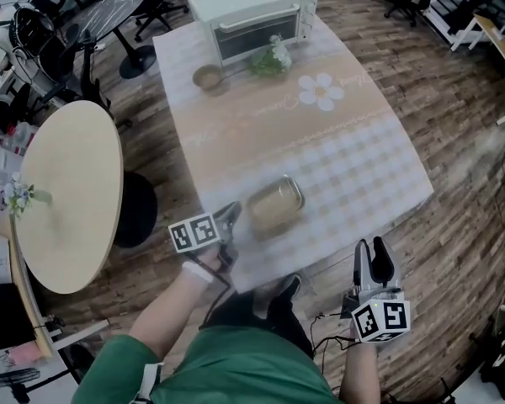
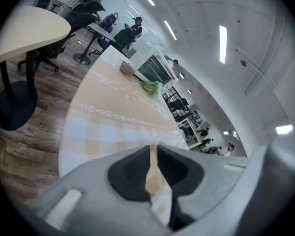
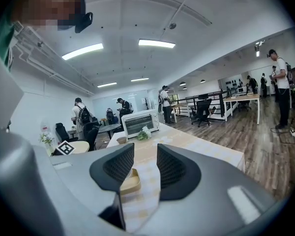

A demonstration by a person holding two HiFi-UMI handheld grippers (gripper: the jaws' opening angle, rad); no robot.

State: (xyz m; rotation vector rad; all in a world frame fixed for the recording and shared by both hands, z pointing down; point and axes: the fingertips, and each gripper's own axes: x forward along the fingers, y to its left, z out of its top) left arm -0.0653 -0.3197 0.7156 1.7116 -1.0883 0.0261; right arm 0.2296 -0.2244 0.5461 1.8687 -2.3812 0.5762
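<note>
My left gripper (image 1: pixel 230 217) sits at the near edge of the table (image 1: pixel 178 124). Its own view shows the dark ribbed pads pinched on a fold of the cloth (image 1: pixel 353 154), with a soft checked strip standing up between them. The cloth covers the whole tabletop. It is thin fabric in pale beige and white checks, with a plain tan band across the middle, a scrolled border and a printed daisy. Its near edge looks rucked where I grip it.

My right gripper (image 1: pixel 374 252) is well off the table's near right corner, over the wood-plank floor (image 1: pixel 454 225). Its jaws stand a narrow gap apart with nothing between them.

Just beyond the left gripper a tray (image 1: pixel 300 194) rests on the cloth. It is a shallow rectangle with rounded corners and a shiny rim. The inside is tan, and I cannot tell whether that is a filling or the bare bottom.

At the far end stands a boxy white oven (image 1: pixel 252 11) with a glass door. In front of it are a small round brown bowl (image 1: pixel 208 77), too small to see into, and a leafy green plant (image 1: pixel 271 57) with white flowers. A smooth round table (image 1: pixel 67 192) in pale wood stands to the left.
</note>
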